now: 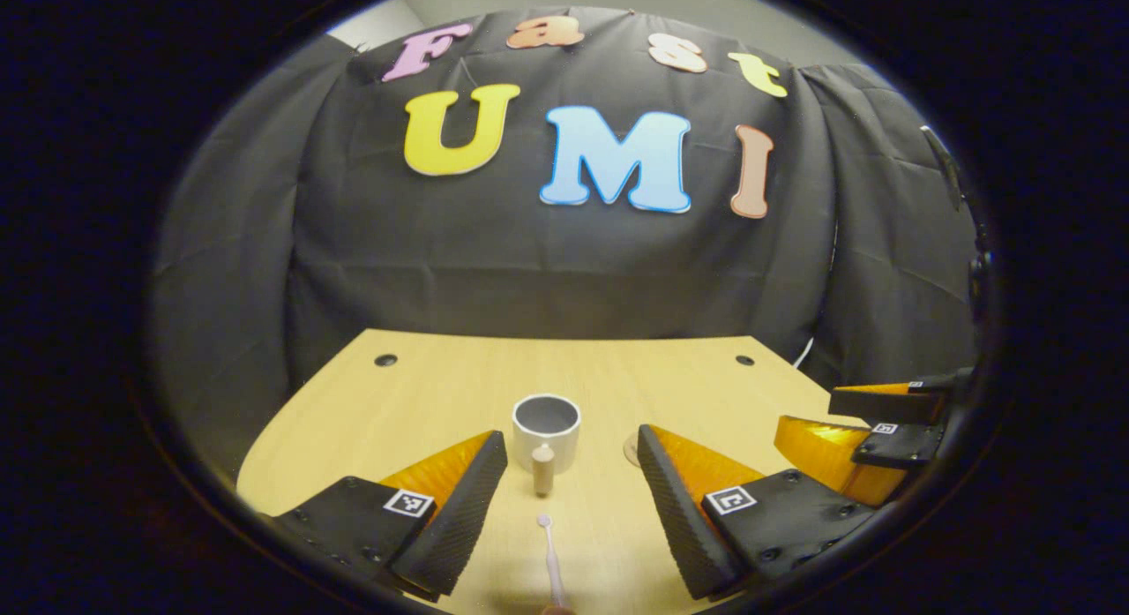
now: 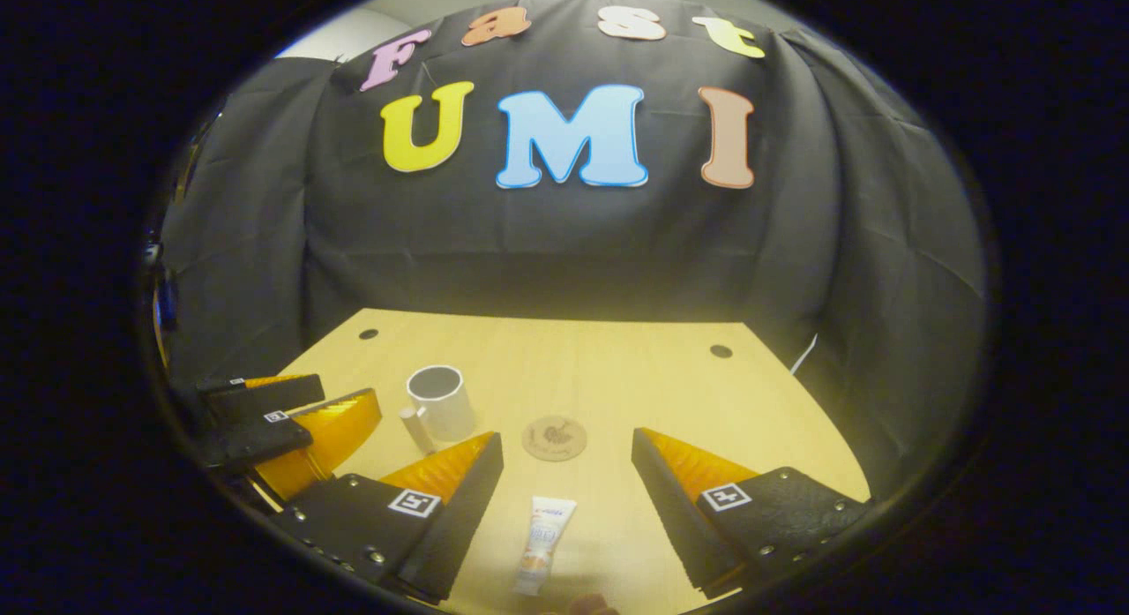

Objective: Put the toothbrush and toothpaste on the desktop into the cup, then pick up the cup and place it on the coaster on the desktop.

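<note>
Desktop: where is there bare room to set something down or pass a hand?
Bare: the far strip of desktop between cup and back edge, and the right side past the coaster. Crowded: near middle, where toothbrush and toothpaste lie between open tongs, cup and coaster just behind.

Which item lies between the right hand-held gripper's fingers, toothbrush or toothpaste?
The toothpaste, a flat tube on the desktop. The thin toothbrush lies before the left hand-held gripper.

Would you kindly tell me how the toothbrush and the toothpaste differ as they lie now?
The toothbrush is thin and stick-like; the toothpaste is a broad, flat tube. The toothbrush lies ahead of the left gripper; the toothpaste ahead of the right gripper. Both lie flat on the desktop, outside the cup, ungripped.
</note>
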{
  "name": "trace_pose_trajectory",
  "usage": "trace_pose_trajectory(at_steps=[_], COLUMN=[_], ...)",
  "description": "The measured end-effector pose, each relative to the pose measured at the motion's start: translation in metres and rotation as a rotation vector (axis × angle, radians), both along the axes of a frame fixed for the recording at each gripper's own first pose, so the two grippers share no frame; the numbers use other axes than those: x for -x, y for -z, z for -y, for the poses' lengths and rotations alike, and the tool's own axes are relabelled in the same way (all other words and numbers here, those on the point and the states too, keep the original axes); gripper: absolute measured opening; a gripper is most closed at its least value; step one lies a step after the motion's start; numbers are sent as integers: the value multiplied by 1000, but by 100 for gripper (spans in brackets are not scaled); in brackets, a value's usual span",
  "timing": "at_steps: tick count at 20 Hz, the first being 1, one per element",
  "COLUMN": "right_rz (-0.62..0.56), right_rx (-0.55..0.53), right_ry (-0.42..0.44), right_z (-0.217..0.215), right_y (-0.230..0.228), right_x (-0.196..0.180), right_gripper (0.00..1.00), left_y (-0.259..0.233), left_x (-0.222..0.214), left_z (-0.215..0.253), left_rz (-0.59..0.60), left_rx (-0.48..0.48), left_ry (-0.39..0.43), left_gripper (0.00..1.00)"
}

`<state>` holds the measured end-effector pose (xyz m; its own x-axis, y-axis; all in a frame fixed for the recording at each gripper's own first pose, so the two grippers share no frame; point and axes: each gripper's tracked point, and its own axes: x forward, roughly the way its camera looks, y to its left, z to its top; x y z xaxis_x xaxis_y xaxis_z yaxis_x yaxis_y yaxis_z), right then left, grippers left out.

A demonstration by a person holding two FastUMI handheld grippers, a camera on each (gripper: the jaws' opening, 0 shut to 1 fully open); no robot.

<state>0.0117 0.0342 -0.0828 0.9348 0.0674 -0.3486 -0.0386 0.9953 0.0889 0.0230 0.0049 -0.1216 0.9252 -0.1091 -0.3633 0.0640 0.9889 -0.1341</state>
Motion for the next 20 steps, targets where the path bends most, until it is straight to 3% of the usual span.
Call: trace_pose_trajectory(at_steps=[4, 6, 7, 9, 12, 13, 14, 17, 20], right_rz=[-137, -210, -244, -311, -406, -438, -465, -562, -635], right_rx=[-26, -37, -42, -54, -67, -68, -70, -84, -109], right_ry=[-24, -32, -36, -37, -41, -40, -41, -41, -49], right_z=[-7, -9, -11, -13, -17, -17, -18, -20, -25], right_y=[30, 51, 58, 75, 99, 106, 112, 134, 153], right_x=[3, 6, 6, 7, 9, 10, 10, 15, 16], right_gripper=[92, 92, 87, 92, 93, 98, 93, 93, 93], left_y=[46, 70, 81, 104, 132, 141, 150, 188, 206], left_x=[-2, 1, 4, 10, 19, 21, 24, 40, 50], left_z=[-4, 0, 3, 6, 9, 9, 8, 3, 1], left_rz=[-158, -241, -282, -374, -501, -536, -576, -735, -818], left_rx=[-46, -55, -50, -34, -11, -10, -17, -54, -38], left_ry=[-9, 7, 15, 22, 15, 13, 10, 10, 15], left_gripper=[96, 100, 100, 96, 100, 100, 96, 100, 100])
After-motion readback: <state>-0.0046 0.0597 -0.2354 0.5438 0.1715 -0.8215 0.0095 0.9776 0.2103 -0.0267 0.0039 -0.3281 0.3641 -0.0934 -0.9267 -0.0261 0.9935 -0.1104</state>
